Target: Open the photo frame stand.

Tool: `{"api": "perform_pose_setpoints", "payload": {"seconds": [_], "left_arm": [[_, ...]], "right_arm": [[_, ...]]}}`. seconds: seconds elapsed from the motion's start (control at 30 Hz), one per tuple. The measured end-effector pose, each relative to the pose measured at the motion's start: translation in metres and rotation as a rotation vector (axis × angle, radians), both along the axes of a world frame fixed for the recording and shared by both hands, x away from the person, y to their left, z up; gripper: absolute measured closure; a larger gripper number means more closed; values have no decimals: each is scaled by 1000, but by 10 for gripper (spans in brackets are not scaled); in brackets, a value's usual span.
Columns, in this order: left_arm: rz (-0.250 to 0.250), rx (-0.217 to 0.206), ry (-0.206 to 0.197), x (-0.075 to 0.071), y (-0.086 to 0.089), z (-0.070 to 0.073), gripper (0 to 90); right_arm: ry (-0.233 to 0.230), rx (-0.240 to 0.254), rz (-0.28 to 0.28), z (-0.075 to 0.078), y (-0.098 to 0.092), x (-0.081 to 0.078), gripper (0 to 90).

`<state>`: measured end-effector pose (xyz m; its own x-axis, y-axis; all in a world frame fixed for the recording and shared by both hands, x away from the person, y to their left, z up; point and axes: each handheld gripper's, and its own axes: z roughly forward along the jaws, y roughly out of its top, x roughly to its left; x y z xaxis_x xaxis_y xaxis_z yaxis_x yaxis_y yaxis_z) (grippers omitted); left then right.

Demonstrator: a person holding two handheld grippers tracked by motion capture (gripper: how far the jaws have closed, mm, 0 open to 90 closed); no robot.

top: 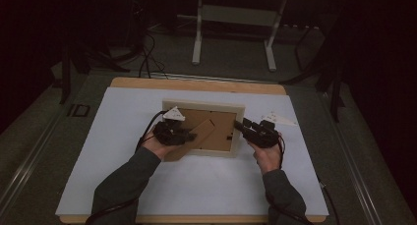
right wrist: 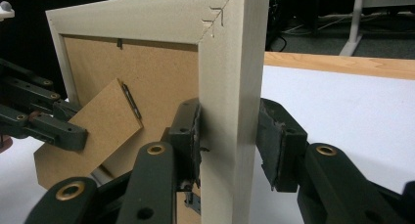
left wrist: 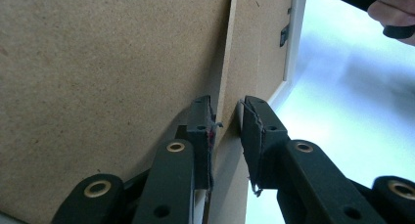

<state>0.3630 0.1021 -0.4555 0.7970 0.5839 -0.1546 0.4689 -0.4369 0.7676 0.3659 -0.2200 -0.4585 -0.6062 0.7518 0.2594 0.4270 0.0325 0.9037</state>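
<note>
The frame (top: 202,128) lies face down on the sheet (top: 123,151). Its stiff, light rail is clamped by the right gripper (right wrist: 227,136); the thin stand (left wrist: 226,62) is straddled by the left gripper (left wrist: 226,117), contact unclear.

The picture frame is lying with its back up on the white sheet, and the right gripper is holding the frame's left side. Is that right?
Not quite. The right gripper has its jaws around the right side of the picture frame, as the high view shows. The frame does lie back up on the white sheet.
</note>
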Motion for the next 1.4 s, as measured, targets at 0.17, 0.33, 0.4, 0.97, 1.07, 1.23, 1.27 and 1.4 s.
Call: {"api": "perform_pose_setpoints", "payload": {"seconds": [0.17, 0.33, 0.4, 0.97, 1.07, 1.23, 1.27, 1.4], "left_arm": [[3, 16, -11, 3, -4, 1, 755], [6, 13, -15, 7, -6, 1, 754], [7, 13, -16, 7, -7, 1, 753], [22, 18, -34, 16, -13, 0, 749], [29, 26, -40, 18, -15, 1, 749], [35, 37, -49, 21, -17, 1, 748], [41, 38, -52, 22, -18, 1, 746], [46, 36, -53, 23, -18, 1, 745]], "right_arm": [[-12, -8, -3, 2, -1, 0, 620], [-16, -12, -7, 3, -3, 0, 620], [-17, -12, -11, 3, -3, 1, 620], [-31, -23, -20, 3, -6, 9, 620], [-43, -30, -24, 4, -6, 10, 619], [-51, -39, -26, 4, -7, 12, 619], [-59, -43, -27, 4, -7, 13, 620], [-66, -53, -28, 4, -6, 16, 620]]}}
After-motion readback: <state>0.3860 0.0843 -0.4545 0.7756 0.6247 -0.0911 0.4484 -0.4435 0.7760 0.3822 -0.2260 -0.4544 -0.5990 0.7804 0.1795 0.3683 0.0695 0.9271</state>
